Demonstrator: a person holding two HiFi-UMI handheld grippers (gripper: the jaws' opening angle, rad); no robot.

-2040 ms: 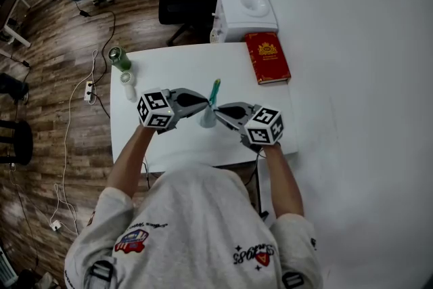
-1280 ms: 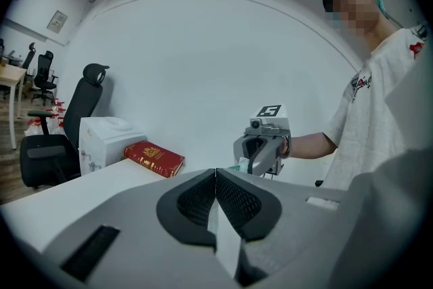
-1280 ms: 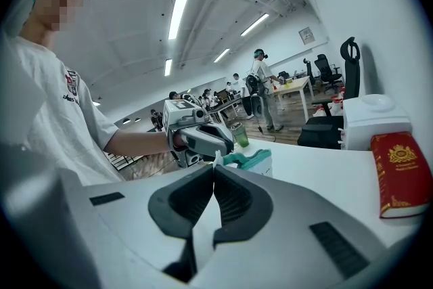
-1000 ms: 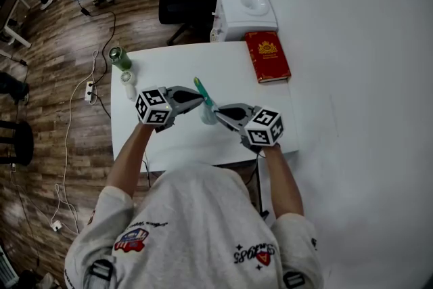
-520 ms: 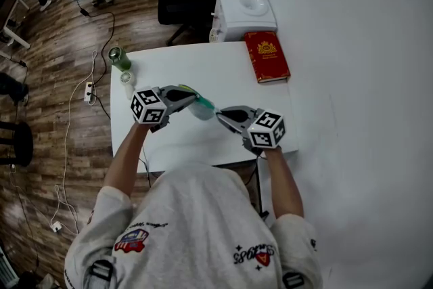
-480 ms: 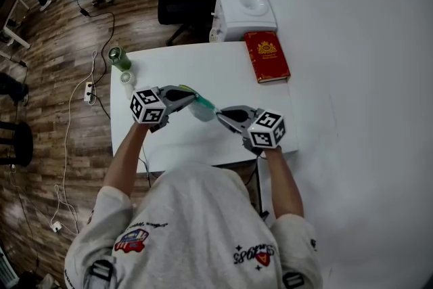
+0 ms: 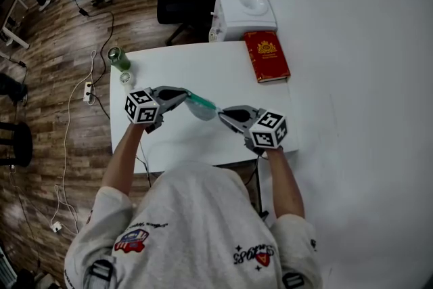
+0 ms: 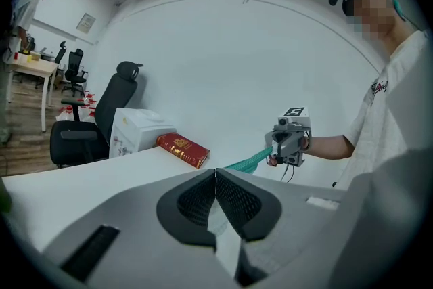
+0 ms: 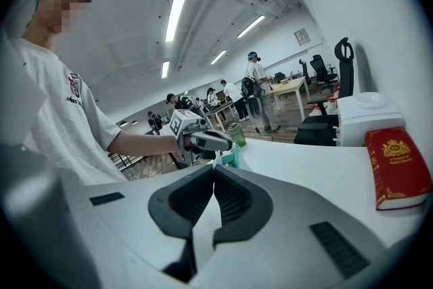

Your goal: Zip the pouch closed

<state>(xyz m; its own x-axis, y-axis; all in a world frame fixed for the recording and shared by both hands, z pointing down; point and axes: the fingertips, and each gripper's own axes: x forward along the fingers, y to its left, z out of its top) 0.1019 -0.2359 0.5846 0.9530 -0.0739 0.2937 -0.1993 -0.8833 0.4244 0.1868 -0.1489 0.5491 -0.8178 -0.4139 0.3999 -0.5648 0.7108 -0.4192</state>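
Note:
A pouch [image 7: 201,105] with a teal zip edge and clear sides hangs stretched between my two grippers above the white table [image 7: 203,68]. My left gripper [image 7: 185,95] is shut on its left end, and my right gripper [image 7: 218,112] is shut on its right end. In the left gripper view my jaws [image 8: 215,172] are closed, and the teal edge [image 8: 245,160] runs away to the right gripper [image 8: 270,159]. From the right gripper [image 9: 214,169], a bit of teal pouch [image 9: 230,157] shows under the left gripper [image 9: 229,145]. Which end carries the slider is hidden.
A red book [image 7: 267,56] lies at the table's far right, with a white appliance [image 7: 243,12] behind it. A green can [image 7: 119,57] and a small white fan [image 7: 127,81] stand at the far left corner. A black chair [image 7: 186,0] is beyond the table.
My left gripper has moved left and a little down, drawing its end of the pouch along. The pouch went from upright to lying stretched between the grippers. The right gripper stayed put.

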